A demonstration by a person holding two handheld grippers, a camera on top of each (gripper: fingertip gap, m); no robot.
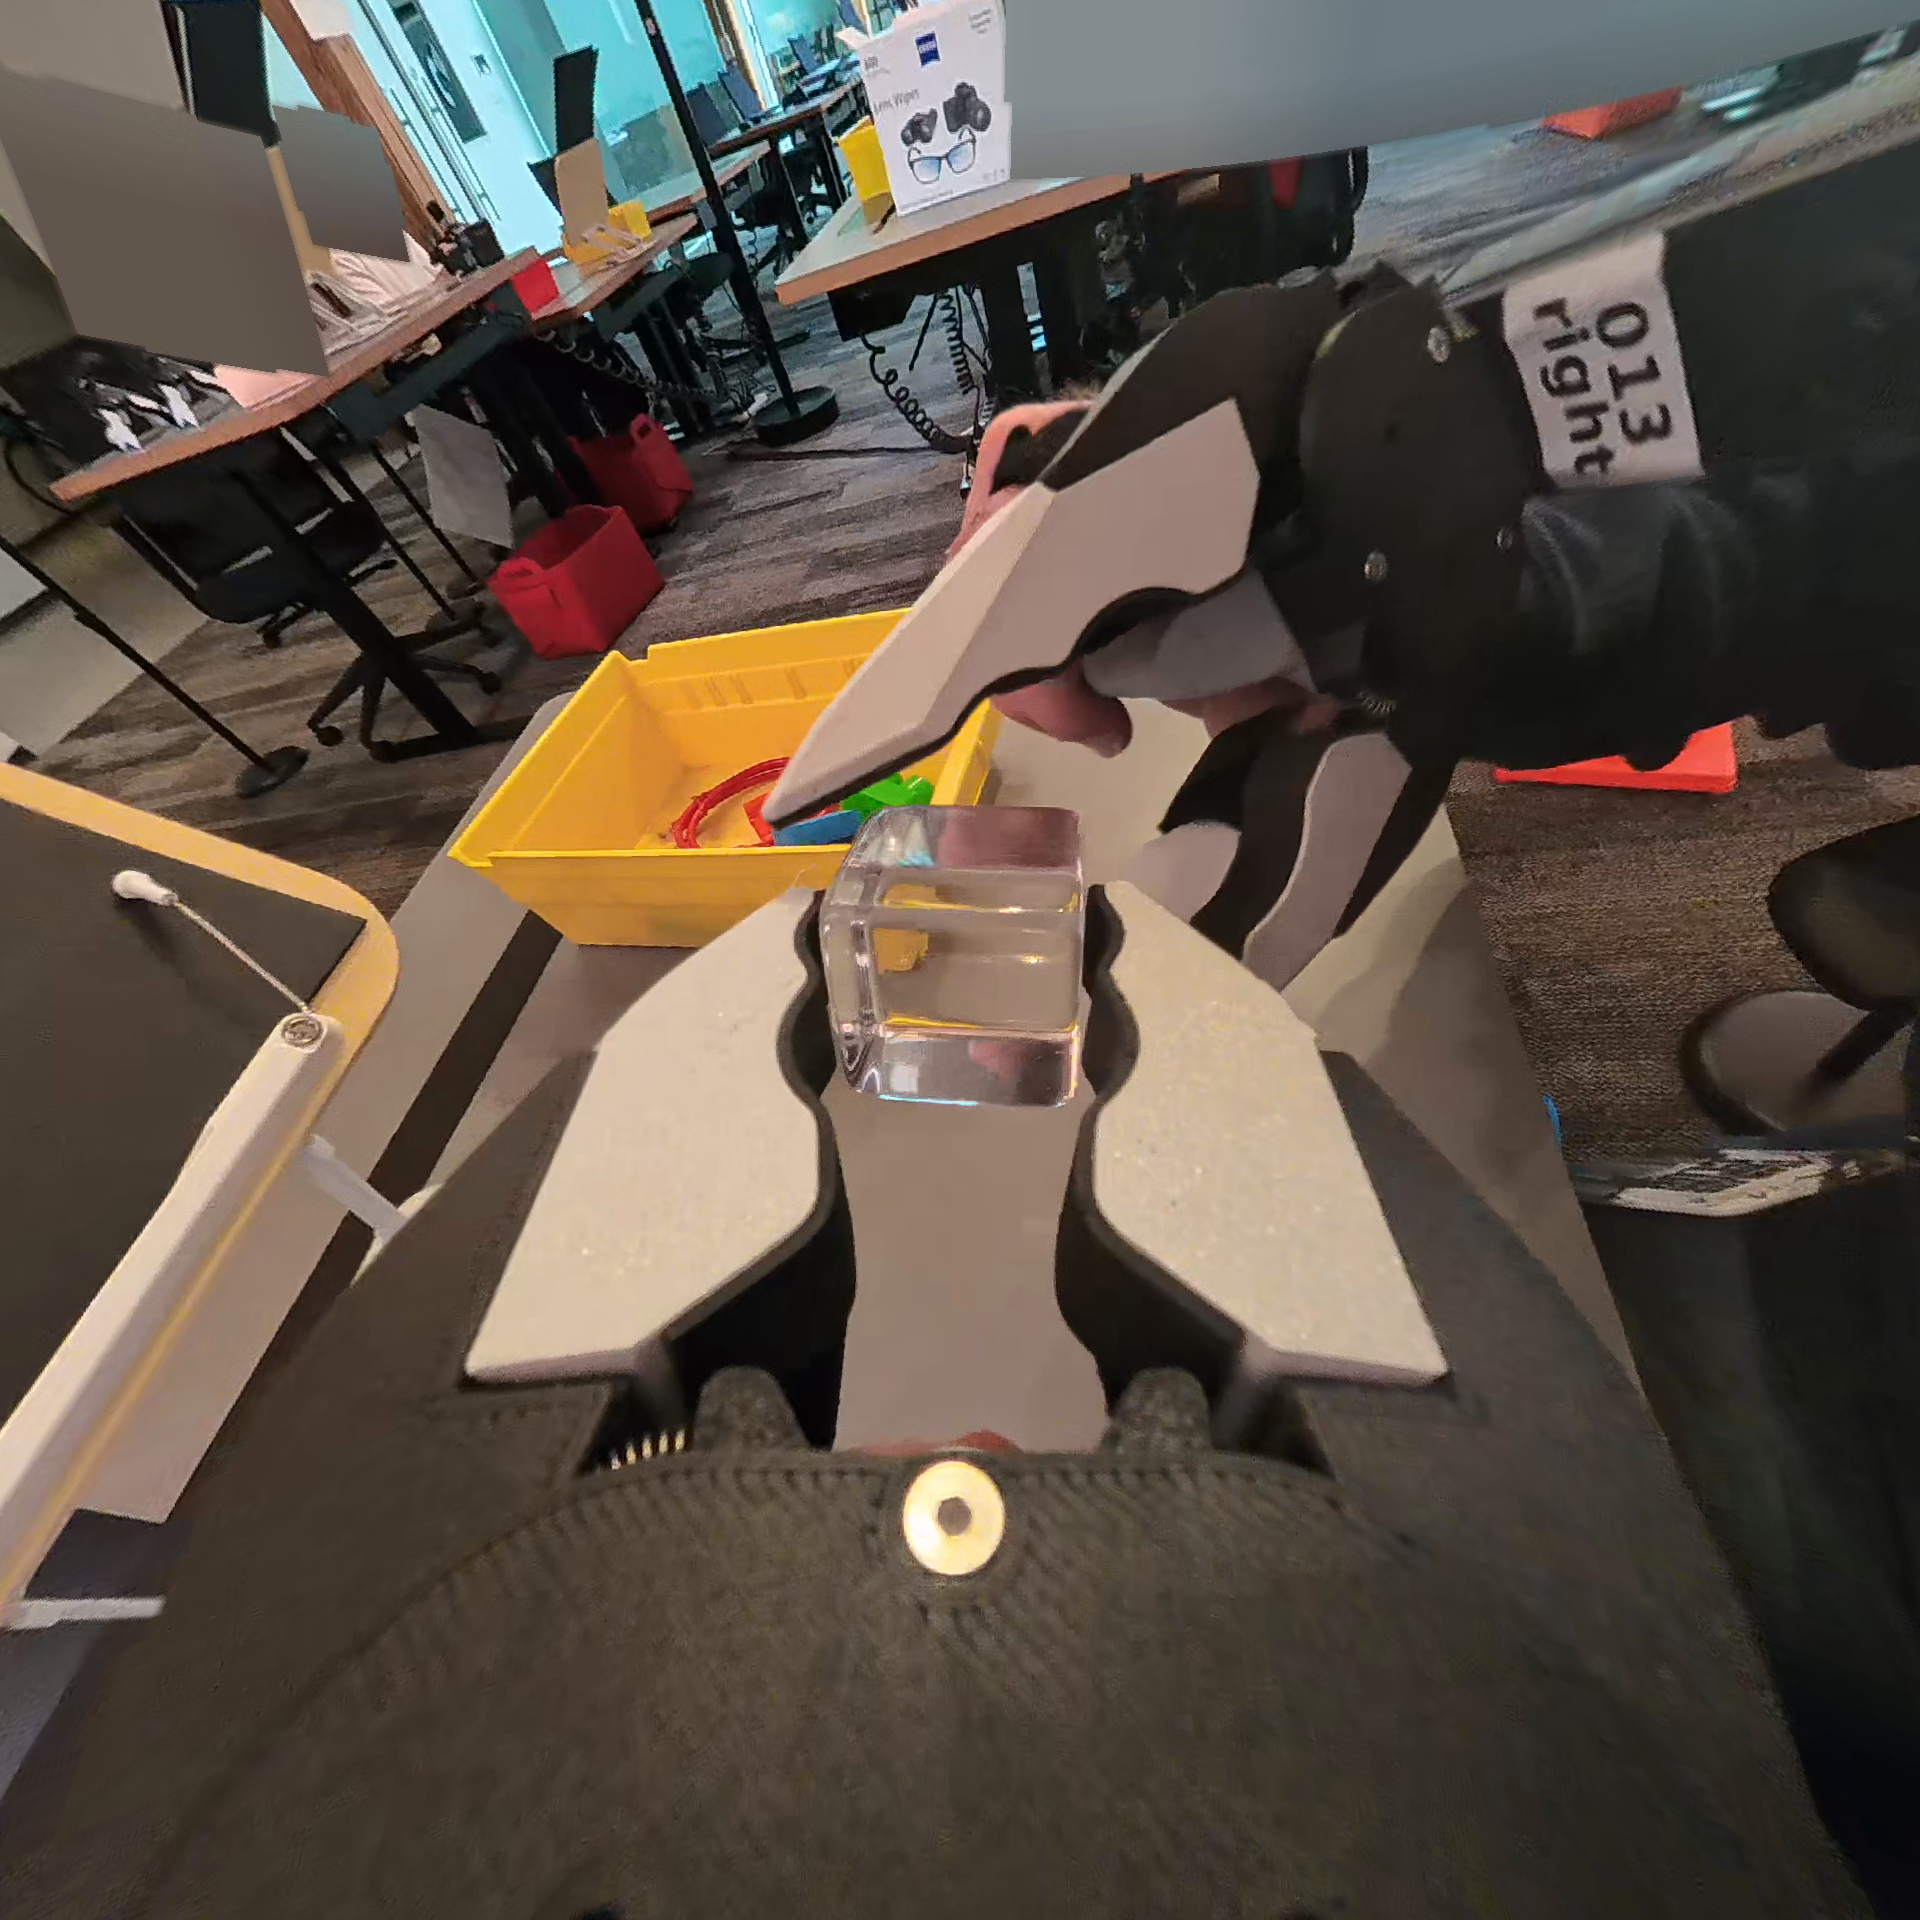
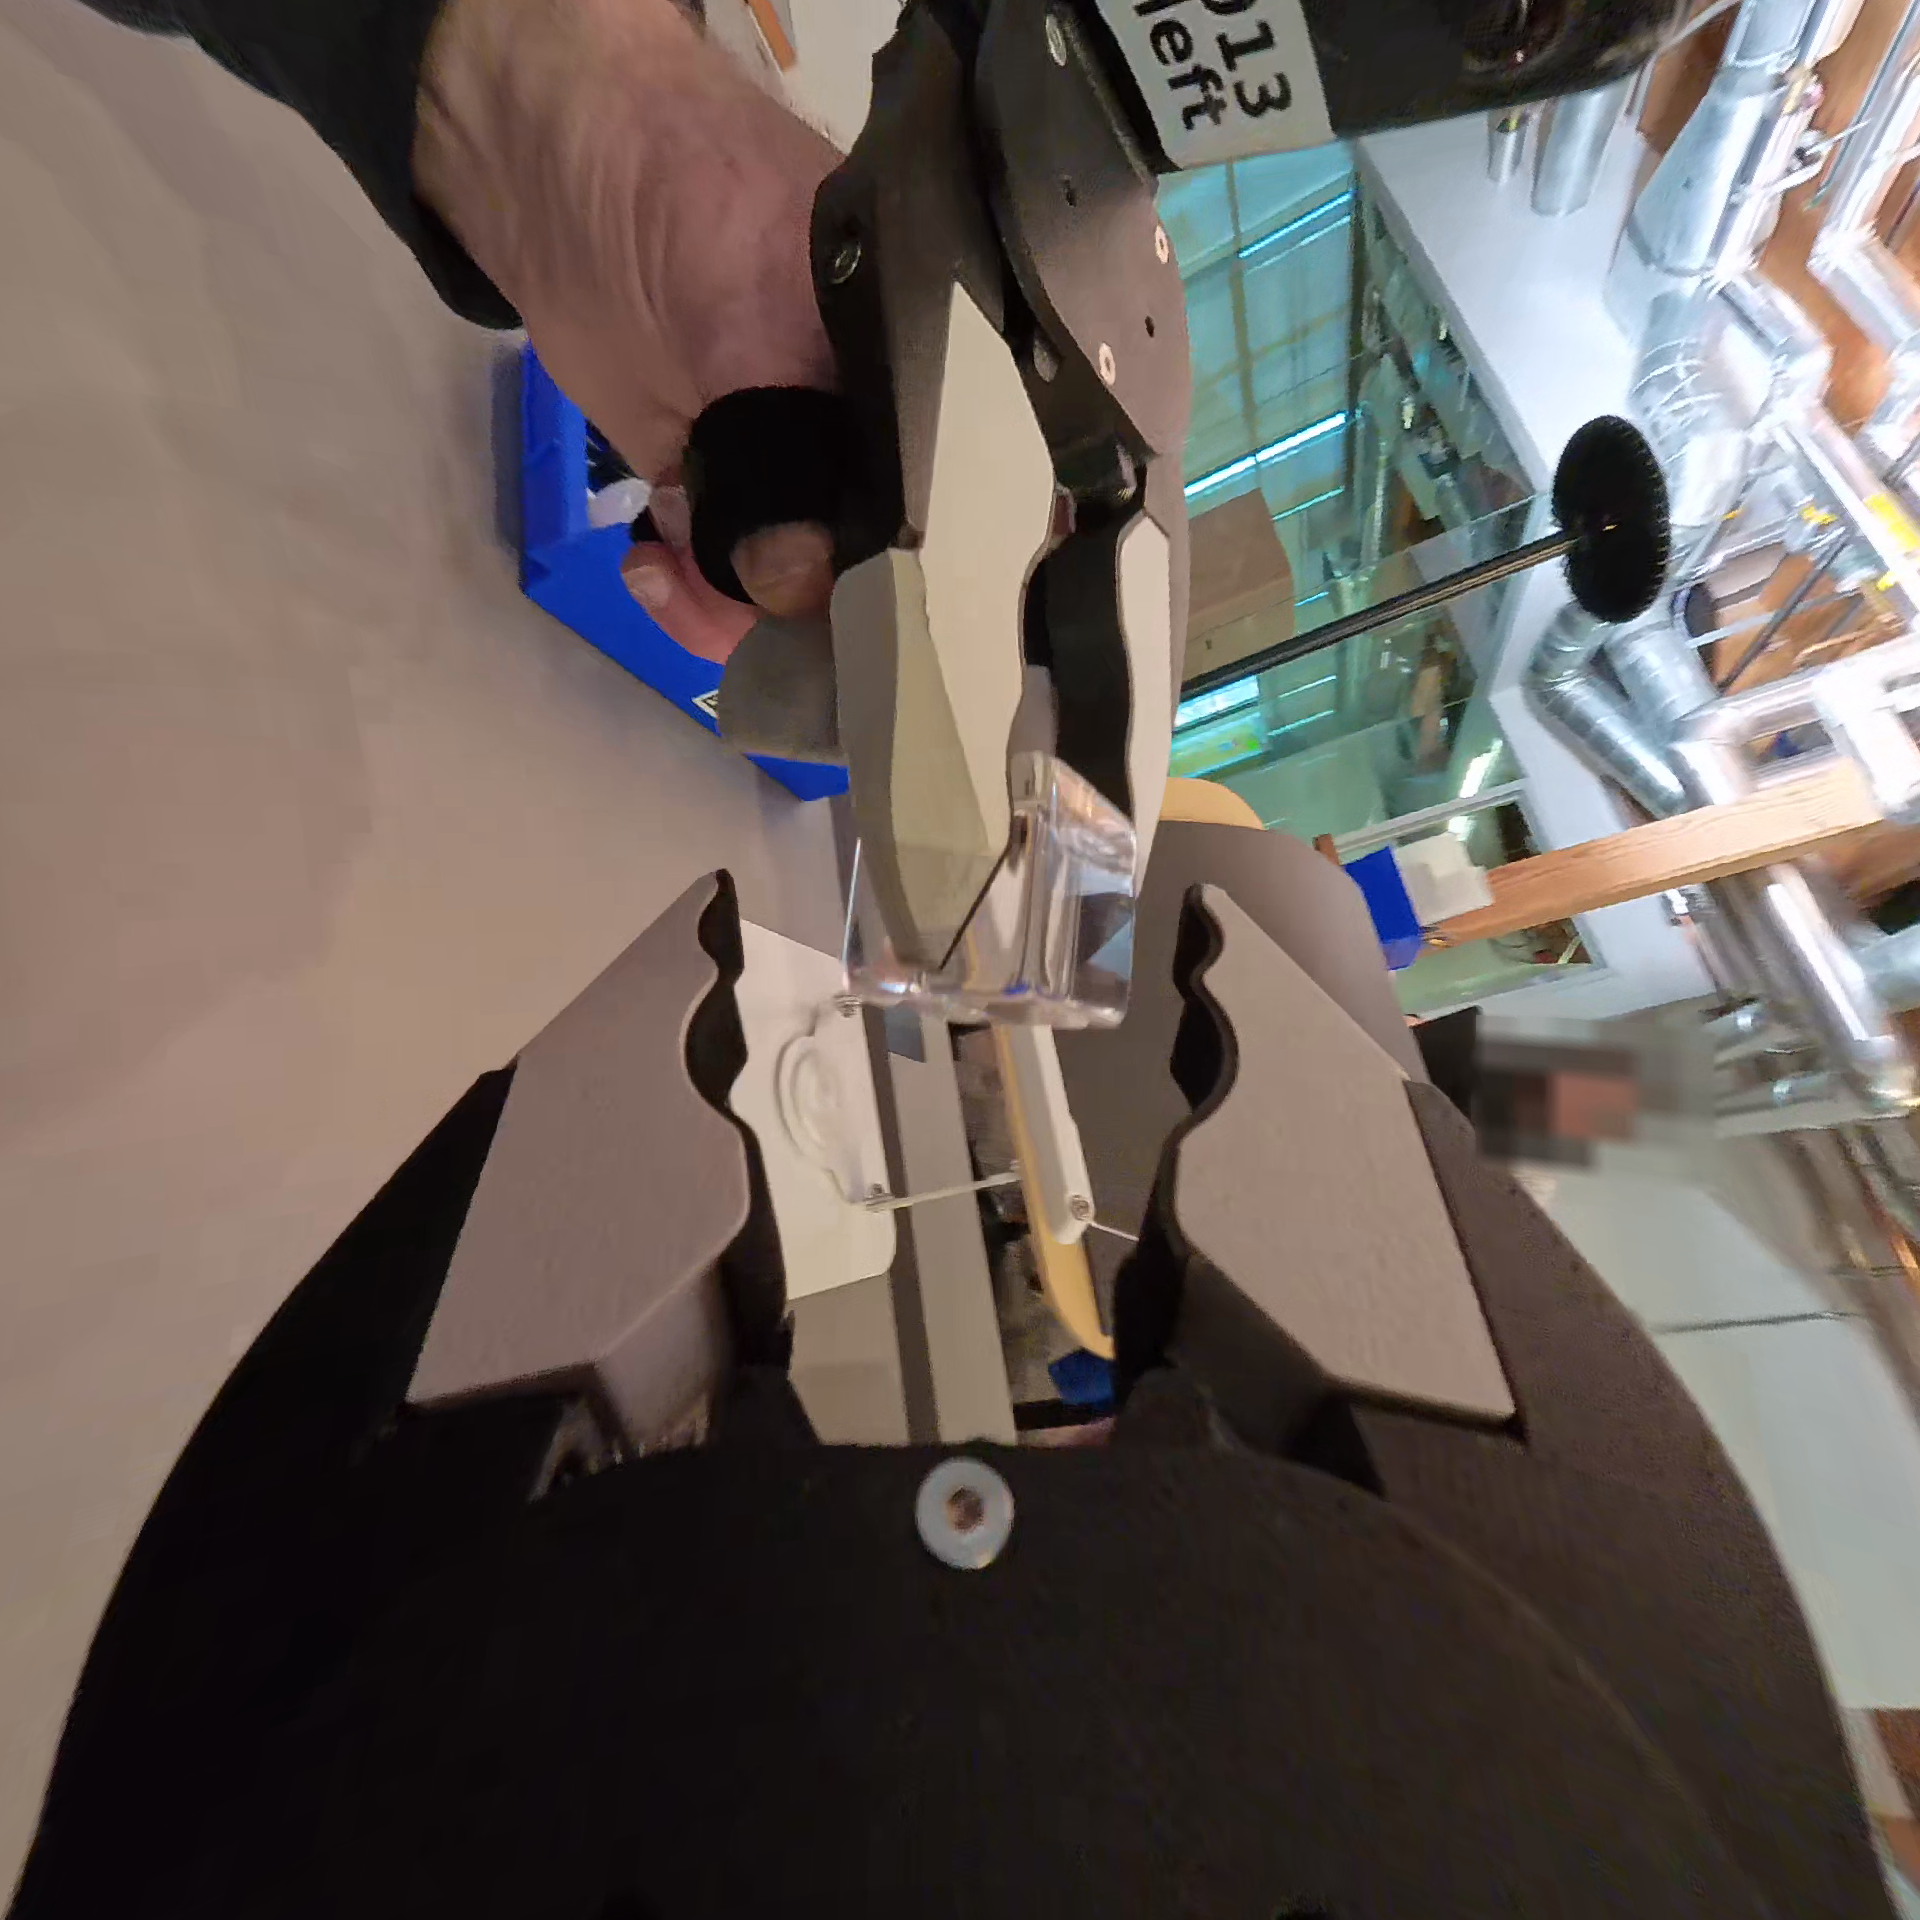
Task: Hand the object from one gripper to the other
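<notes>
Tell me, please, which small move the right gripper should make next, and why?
Probably ease forward, then close: the left gripper is clamped on the clear cube, and the right gripper is open, with the cube near its fingertips, untouched.

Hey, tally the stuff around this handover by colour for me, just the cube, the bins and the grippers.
Clear acrylic cube: 1
Yellow plastic bin: 1
Red fabric bins: 2
Grey-fingered grippers, left gripper and right gripper: 2
Total: 6

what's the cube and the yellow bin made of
Cube: clear acrylic or glass, polished; the background shows through it and its edges glint. Yellow bin: looks like moulded plastic, smooth with a slight sheen and ribbed inner walls.
</notes>
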